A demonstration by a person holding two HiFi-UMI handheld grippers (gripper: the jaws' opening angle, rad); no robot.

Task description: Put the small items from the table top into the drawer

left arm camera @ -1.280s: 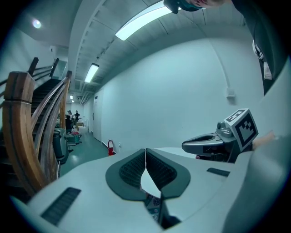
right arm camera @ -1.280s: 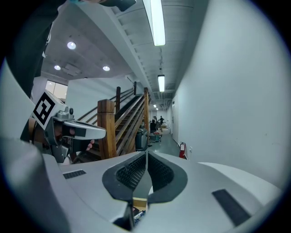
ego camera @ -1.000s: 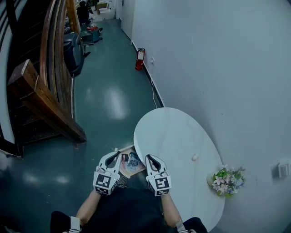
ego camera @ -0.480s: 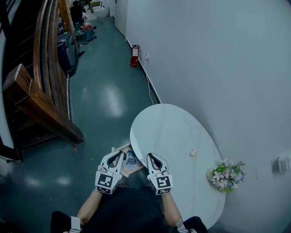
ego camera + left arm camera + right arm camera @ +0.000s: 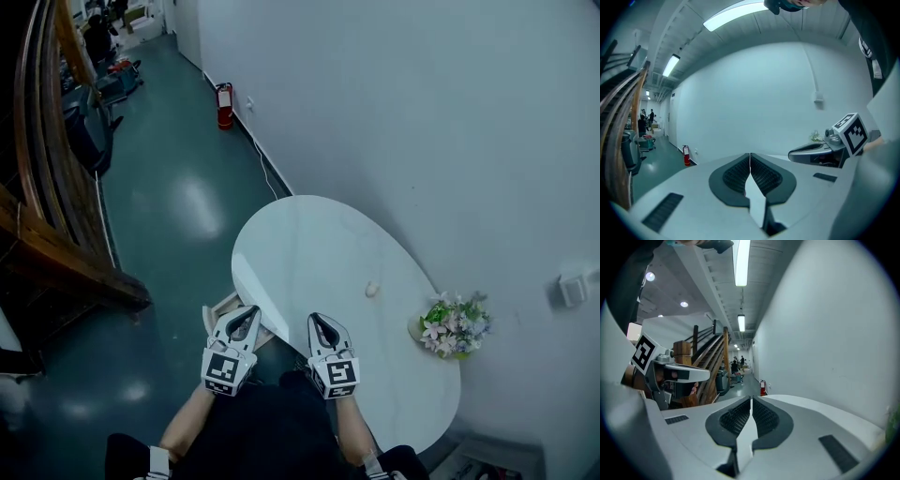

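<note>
Head view: drawer [image 5: 215, 315] contents hidden; left gripper [image 5: 248, 312] and right gripper [image 5: 318, 319] jaws closed, empty.

No readable text, labels or numbers appear anywhere.

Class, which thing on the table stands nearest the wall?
The bunch of flowers, at the table's wall-side edge; the small pale item lies nearer the middle.

The counter [image 5: 309, 244] is plain glossy white, and the small item [image 5: 372, 290] on it is cream. The flowers [image 5: 454, 326] are pink, white and lilac among green leaves. The left gripper [image 5: 247, 311] and right gripper [image 5: 317, 319] are pale grey with black-and-white square markers (their pads black, cross-ribbed). The floor [image 5: 178, 197] is dark teal and the fire extinguisher [image 5: 223, 105] red.
</note>
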